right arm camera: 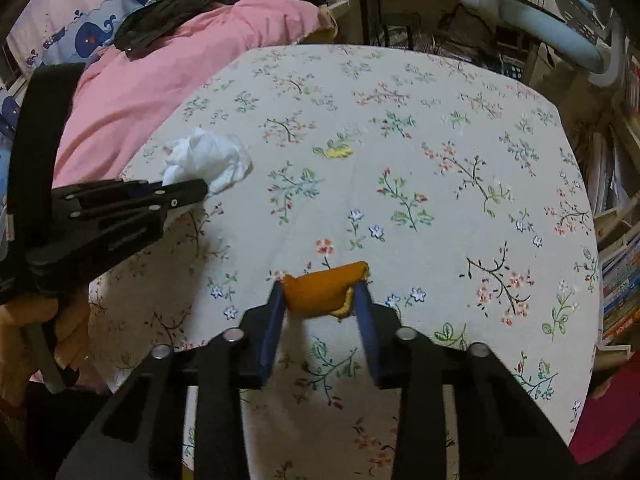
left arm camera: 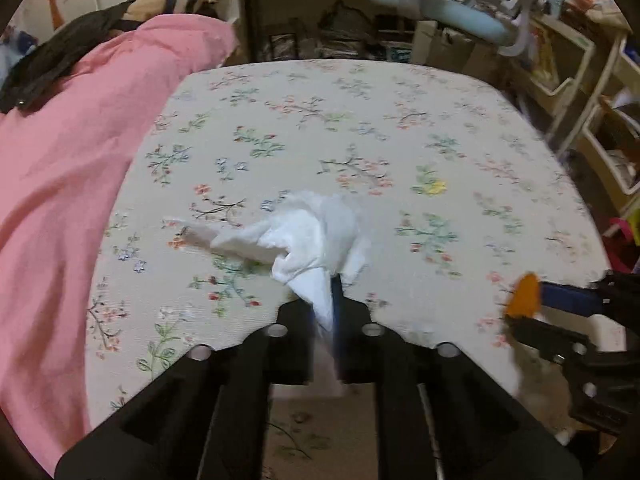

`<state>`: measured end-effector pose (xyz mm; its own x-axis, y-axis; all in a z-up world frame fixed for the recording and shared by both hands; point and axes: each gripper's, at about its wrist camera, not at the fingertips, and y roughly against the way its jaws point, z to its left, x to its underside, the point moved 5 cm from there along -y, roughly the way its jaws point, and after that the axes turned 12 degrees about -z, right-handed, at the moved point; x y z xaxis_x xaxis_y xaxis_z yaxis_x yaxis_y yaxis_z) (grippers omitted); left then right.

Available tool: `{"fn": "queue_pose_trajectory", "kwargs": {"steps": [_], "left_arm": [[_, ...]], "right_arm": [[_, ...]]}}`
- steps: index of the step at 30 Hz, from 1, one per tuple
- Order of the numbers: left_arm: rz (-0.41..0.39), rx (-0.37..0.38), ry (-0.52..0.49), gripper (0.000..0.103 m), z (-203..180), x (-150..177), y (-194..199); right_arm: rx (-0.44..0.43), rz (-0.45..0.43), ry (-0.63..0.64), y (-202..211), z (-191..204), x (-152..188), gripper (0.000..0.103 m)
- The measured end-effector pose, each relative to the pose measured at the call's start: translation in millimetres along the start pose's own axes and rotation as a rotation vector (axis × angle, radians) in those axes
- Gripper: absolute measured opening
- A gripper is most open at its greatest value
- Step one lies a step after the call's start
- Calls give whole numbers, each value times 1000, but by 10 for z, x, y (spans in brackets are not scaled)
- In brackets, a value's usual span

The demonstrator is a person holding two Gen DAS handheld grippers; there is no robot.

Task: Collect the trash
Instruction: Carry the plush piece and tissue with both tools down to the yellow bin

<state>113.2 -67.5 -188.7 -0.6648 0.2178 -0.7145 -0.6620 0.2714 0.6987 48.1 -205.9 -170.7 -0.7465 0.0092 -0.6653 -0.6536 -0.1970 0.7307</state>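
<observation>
So the tissue point(left arm camera: 316, 236) is the main bit of trash here, a crumpled white wad sitting on the flowery tablecloth point(left arm camera: 360, 128), toward the side nearest the pink blanket point(left arm camera: 60, 184). My left gripper point(left arm camera: 329, 308) has its fingers clenched on one twisted tail of it, so the bulk of the wad fans out in front of the tips and looks like it's resting on the cloth, though I can't say for sure it isn't just lifted.

Second piece is the peel point(right arm camera: 324, 290), orange outside and pale at the edge. It's near my edge of the table, pinched between the blue pads point(right arm camera: 276, 320) of the right gripper point(right arm camera: 322, 300). Both pads are touching it, so I'm calling that one grasped too.

Step-wise I'd say I'm right at the end of the pickup: both bits are in hand, neither is carried off yet. No bin or bag shows in either view, so the next move is basically lift both straight off the cloth and go looking for wherever the trash goes.

Stuff to watch, I reckon: the tissue grip is only on a thin tail, so a fast swing could tear it or let it slip. The peel is curled, so it might pop out sideways if I ease off at all. Slow lift, keep both squeezed.
</observation>
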Motion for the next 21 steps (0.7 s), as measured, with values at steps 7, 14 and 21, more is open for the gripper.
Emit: {"fn": "queue_pose_trajectory", "kwargs": {"steps": [7, 14, 21], "left_arm": [[-127, 76, 17, 4, -120, -103, 586], [-166, 78, 9, 4, -256, 72, 1048], [-205, 29, 7, 4, -329, 379, 1535]], "right_arm": [[-17, -95, -57, 234, -33, -66, 30], [-57, -211, -99, 687, 89, 48, 30], [-80, -308, -79, 1029, 345, 240, 30]]}}
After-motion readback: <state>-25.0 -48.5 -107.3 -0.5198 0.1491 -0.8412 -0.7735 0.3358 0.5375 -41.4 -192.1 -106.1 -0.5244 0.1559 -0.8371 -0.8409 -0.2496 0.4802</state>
